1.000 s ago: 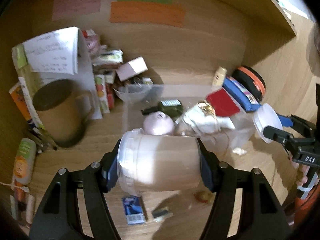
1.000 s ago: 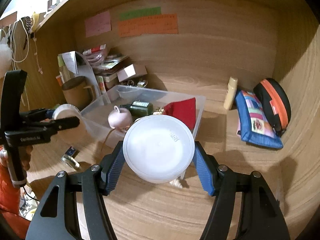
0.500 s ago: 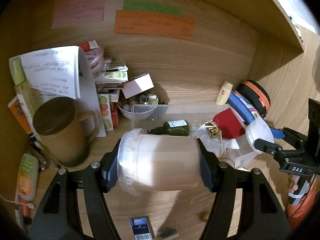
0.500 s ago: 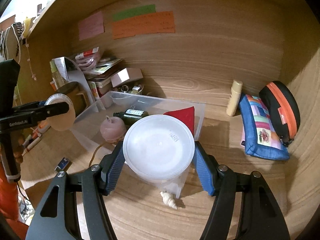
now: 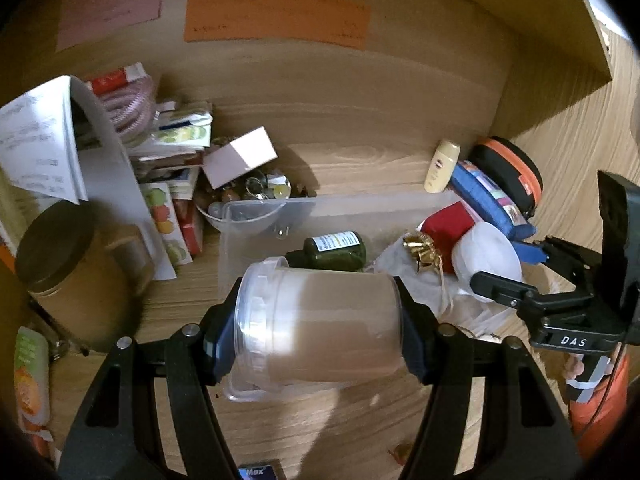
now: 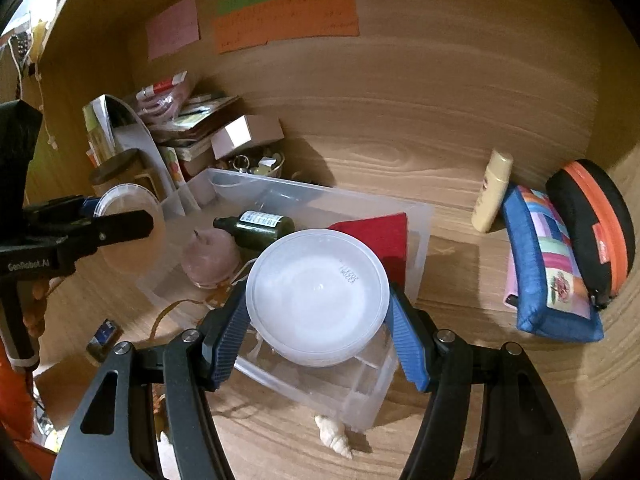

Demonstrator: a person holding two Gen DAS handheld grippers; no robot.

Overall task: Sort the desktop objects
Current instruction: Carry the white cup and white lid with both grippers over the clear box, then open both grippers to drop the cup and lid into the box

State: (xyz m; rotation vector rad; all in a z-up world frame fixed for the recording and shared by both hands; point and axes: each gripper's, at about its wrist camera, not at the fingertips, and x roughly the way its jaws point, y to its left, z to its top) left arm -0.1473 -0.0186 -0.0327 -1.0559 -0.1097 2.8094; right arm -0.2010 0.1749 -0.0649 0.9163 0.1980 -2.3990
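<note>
The left gripper (image 5: pixel 318 322) clamps a jar (image 5: pixel 320 324); the right gripper (image 6: pixel 318 306) clamps its lid (image 6: pixel 317 297), both above the bin (image 6: pixel 418 236). A bottle (image 6: pixel 258 226) is binned; a shell (image 6: pixel 334 436) remains outside.

Your lighting's pretty dim and warm in both views, everything on the table (image 6: pixel 460 264) goes yellow-brown. The only daylight leaks in at the top left corner of your right wrist view and the top right of the left one. The white lid (image 6: pixel 318 296) blows out a bit, with a soft glare patch in the middle. Hard shadows fall behind the small box (image 6: pixel 248 134) and the clear bin (image 6: pixel 420 240). Your left view is smeary: the paper sheets (image 5: pixel 36 148) and brown mug (image 5: pixel 76 276) are motion-blurred. Heavy fisheye bending and black vignetting at every corner.
</note>
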